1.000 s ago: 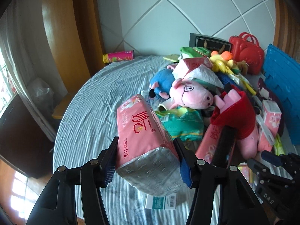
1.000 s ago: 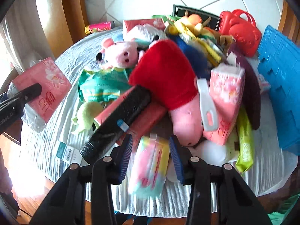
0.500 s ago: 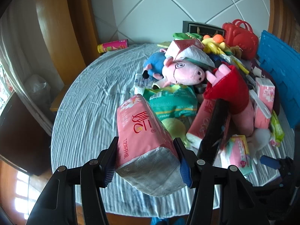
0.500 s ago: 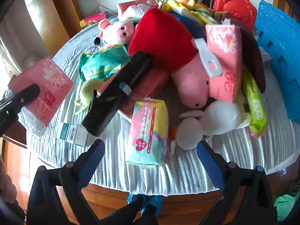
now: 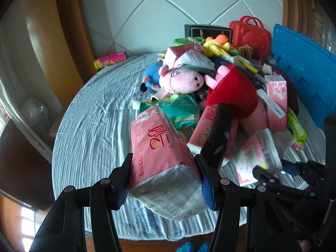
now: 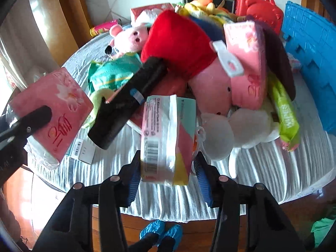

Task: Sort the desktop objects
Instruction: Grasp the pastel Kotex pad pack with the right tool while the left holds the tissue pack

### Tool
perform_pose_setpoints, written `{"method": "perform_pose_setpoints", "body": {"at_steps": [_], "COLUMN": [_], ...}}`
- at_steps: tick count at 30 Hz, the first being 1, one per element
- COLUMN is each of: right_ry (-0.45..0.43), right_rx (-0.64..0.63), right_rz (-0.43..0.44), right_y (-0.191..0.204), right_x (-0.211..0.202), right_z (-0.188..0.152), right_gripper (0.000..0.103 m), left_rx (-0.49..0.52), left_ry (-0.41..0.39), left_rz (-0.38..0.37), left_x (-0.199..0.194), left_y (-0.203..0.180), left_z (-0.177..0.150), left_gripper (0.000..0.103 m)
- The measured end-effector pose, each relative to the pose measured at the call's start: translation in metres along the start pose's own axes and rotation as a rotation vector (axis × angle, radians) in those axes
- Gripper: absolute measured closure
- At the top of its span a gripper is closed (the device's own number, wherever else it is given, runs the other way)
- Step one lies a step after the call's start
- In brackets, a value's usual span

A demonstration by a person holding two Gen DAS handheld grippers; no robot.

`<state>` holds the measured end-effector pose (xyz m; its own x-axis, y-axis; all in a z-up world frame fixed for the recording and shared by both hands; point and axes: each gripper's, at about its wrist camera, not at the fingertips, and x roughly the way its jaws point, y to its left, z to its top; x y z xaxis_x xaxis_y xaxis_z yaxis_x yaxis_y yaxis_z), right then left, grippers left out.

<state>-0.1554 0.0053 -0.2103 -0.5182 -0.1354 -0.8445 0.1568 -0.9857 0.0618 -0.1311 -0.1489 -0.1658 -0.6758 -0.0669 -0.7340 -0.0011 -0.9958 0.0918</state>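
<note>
**Desk:** While the left hand-held gripper (image 5: 166, 180) keeps its jaws clamped on the pink tissue pack (image 5: 161, 157), as it did a second ago, what is new on the right?

**Photographer:** Half a second back the right hand-held gripper (image 6: 168, 172) stood wide open over the pastel tissue pack (image 6: 166, 138), which lay flat at the near edge of the desk (image 6: 262, 168). Now its jaws are closing with that pack between them, barcode side up and tilted. The left pad looks to be on the wrapper; on the right a sliver of gap seems to remain, so I would not call the grip firm.

**Desk:** What does that mean for the sort?

**Photographer:** A second item is, in my judgement, about to leave the heap. Both packs would then need a spot on the bare cloth at the left.

**Desk:** And the heap?

**Photographer:** Just beyond the right fingertips: a black cylinder (image 6: 126, 103) and the red-dressed pig plush (image 6: 189, 56) lean over the pack's far end, near it.
</note>
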Motion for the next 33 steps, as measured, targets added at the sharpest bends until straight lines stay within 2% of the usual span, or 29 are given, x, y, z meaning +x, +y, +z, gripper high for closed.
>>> {"method": "perform_pose_setpoints", "body": {"at_steps": [3,5,7,10,14,15,16,17,19,20,22,23,25,26,28,32,33], "right_ry": [-0.067,-0.105,-0.125,-0.087,-0.012,0.000,0.001,0.008,0.038,0.064,0.181,0.207,0.173,0.163,0.171,0.171,0.170], "right_rx": [0.015,0.020,0.009,0.007,0.086,0.114,0.128,0.109,0.054,0.023,-0.010,0.008,-0.044,-0.068,-0.098,-0.137,-0.138], "right_rz": [-0.018,-0.024,-0.039,-0.029,0.005,0.024,0.043,0.047,0.053,0.057,0.084,0.153,0.117,0.120,0.142,0.147,0.151], "right_y": [0.001,0.003,0.004,0.003,-0.003,-0.002,0.002,0.009,0.028,0.038,0.051,0.053,0.065,0.071,0.078,0.082,0.081], "right_x": [-0.025,-0.040,-0.051,-0.045,-0.026,-0.028,-0.032,-0.033,-0.023,-0.010,0.036,0.052,0.058,0.058,0.062,0.067,0.067], "right_z": [0.009,0.015,0.022,0.027,-0.007,-0.016,-0.025,-0.032,-0.044,-0.050,-0.061,-0.064,-0.063,-0.061,-0.060,-0.064,-0.065], "right_gripper": [0.055,0.069,0.070,0.070,0.069,0.067,0.053,0.031,0.005,0.003,0.004,0.001,0.006,0.019,0.029,0.041,0.041], "left_rx": [0.009,0.013,0.014,0.011,0.005,0.000,-0.005,-0.011,-0.021,-0.023,-0.024,-0.024,-0.034,-0.040,-0.047,-0.061,-0.062], "left_ry": [-0.038,-0.057,-0.072,-0.069,-0.018,-0.004,0.008,0.020,0.041,0.054,0.066,0.063,0.063,0.065,0.067,0.064,0.063], "left_rz": [-0.017,-0.031,-0.041,-0.045,-0.049,-0.047,-0.040,-0.032,-0.017,-0.006,0.013,0.023,0.034,0.035,0.037,0.041,0.041], "left_x": [-0.011,-0.017,-0.021,-0.017,-0.005,-0.002,0.001,0.004,0.011,0.015,0.020,0.019,0.016,0.015,0.014,0.012,0.012], "left_y": [0.001,0.001,0.002,0.002,0.007,0.009,0.011,0.013,0.018,0.020,0.023,0.024,0.024,0.024,0.024,0.025,0.025], "left_z": [0.009,0.014,0.019,0.021,0.005,0.000,-0.005,-0.010,-0.020,-0.025,-0.033,-0.036,-0.038,-0.039,-0.041,-0.042,-0.043], "left_gripper": [0.047,0.047,0.047,0.047,0.047,0.047,0.047,0.047,0.047,0.047,0.047,0.047,0.047,0.047,0.047,0.047,0.047]}}
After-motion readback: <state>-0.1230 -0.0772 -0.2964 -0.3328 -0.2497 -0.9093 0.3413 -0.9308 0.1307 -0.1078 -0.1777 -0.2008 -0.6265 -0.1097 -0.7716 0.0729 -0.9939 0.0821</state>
